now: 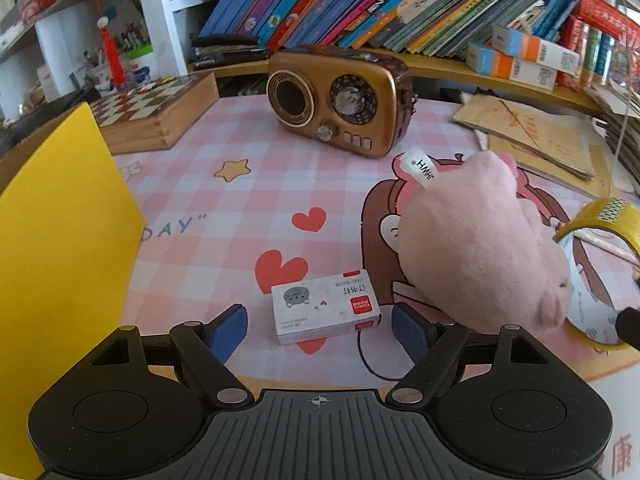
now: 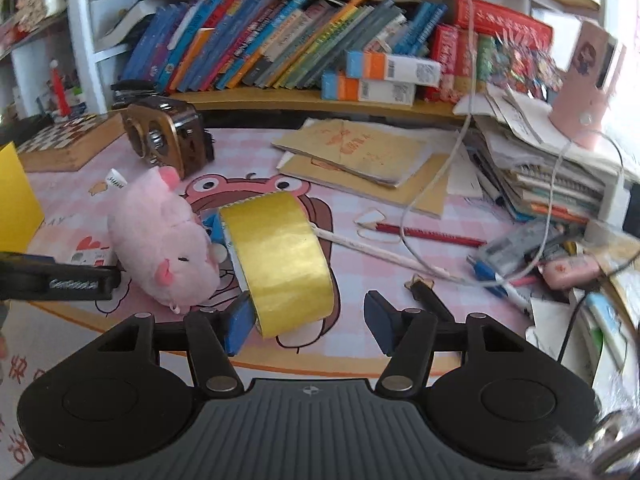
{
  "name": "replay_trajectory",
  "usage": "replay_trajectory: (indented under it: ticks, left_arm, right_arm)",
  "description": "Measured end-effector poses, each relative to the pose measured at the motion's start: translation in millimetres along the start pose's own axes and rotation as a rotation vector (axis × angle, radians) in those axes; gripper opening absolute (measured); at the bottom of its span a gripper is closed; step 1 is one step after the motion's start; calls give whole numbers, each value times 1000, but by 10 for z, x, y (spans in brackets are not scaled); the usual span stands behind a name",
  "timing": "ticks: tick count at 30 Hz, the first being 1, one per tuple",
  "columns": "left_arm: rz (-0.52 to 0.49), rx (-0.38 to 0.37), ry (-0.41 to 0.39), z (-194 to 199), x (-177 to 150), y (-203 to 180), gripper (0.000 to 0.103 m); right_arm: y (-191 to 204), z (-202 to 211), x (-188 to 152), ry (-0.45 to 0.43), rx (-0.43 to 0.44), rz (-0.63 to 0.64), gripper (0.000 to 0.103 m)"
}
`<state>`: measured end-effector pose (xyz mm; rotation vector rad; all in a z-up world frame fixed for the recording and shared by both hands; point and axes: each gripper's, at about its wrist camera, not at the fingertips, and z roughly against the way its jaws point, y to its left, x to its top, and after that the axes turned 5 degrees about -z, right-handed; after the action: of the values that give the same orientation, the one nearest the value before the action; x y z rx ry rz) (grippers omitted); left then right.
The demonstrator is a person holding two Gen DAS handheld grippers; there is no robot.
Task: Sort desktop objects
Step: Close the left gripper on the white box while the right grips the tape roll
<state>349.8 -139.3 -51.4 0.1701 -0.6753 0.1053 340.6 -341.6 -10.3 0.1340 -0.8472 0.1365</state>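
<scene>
The left hand-held gripper [image 1: 320, 330] comes in spread around the small white cardboard staple box [image 1: 325, 311] at the near table [image 1: 224, 200] edge, and the soft pink plush pig [image 1: 476, 248] crowding its right finger could get nudged. The right hand-held gripper [image 2: 306, 320] tilts down, spread, the yellow tape roll [image 2: 280, 256] against its left finger, apparently ungripped.

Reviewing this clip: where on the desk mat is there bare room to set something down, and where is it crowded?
The widest bare stretch of mat lies between the radio, chessboard box, yellow card and staple box. A smaller patch sits between the tape roll and red pencil. The right edge by the paper stack is crowded.
</scene>
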Motion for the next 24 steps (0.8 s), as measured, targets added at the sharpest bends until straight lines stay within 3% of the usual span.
replay_trajectory:
  ticks: [6, 10, 13, 15, 24]
  left_arm:
    - [34, -2, -18, -29, 17, -34, 76]
    - [83, 1, -30, -5, 10, 27, 54]
    - [70, -26, -37, 11, -22, 85, 53]
    - [69, -40, -35, 34, -41, 128, 53]
    - [61, -126, -89, 513, -156, 255, 53]
  right_arm:
    - [5, -111, 50, 19, 56, 91, 58]
    - [9, -184, 96, 34, 88, 153, 58]
    - [15, -184, 118, 45, 119, 169, 51]
    - [23, -170, 119, 57, 131, 172, 39]
    - [49, 52, 79, 87, 133, 158, 38]
